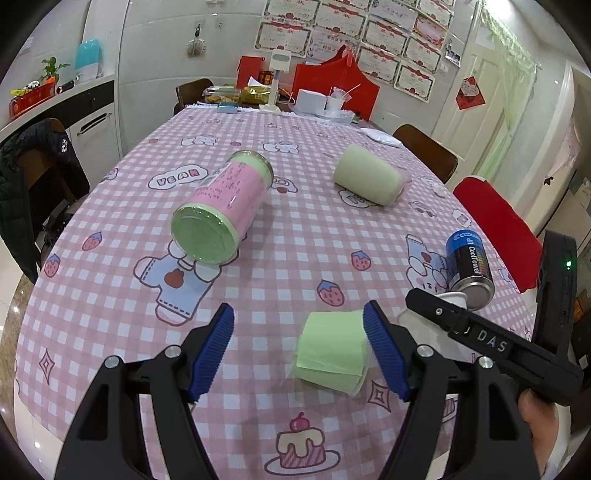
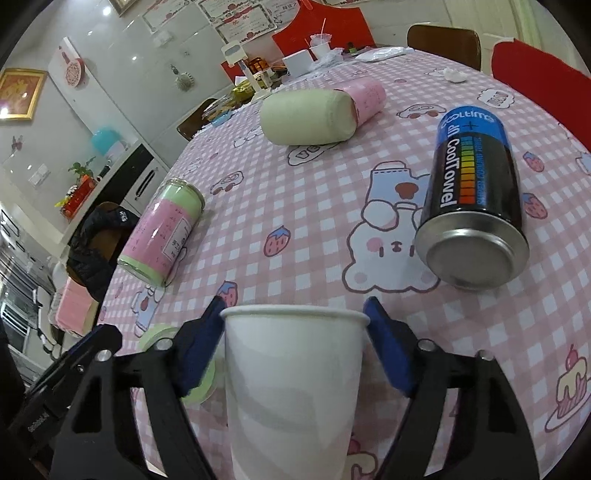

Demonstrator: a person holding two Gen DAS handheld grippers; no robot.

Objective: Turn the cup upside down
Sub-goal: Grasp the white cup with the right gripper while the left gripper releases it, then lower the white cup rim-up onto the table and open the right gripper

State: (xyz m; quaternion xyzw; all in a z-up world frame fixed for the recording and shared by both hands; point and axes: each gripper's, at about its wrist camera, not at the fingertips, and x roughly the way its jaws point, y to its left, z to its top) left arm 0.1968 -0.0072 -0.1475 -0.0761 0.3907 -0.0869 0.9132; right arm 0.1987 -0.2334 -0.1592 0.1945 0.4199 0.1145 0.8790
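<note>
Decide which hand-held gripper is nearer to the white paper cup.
Right. The right hand-held gripper has the white paper cup upright between its fingers. The left hand-held gripper is beside it, open around a green-wrapped roll.

Left gripper (image 1: 298, 325) open beside green container (image 1: 330, 354)

This is a home, in its dining and kitchen corner. A table (image 1: 280, 229) wears a pink checked cloth printed with bears, strawberries and cakes, and wooden chairs (image 1: 428, 151) stand around it, one with a red cover (image 1: 495, 225). A dark jacket (image 1: 26, 192) hangs over a chair at the left. Behind it a counter (image 1: 70, 96) with white cabinet doors carries a potted plant (image 1: 51, 70). Rows of award certificates (image 1: 354, 33) are stuck on the tiled wall, and a red paper ornament (image 1: 470, 92) hangs by a white door. Snacks and a tissue box (image 1: 310, 100) crowd the table's far end.
</note>
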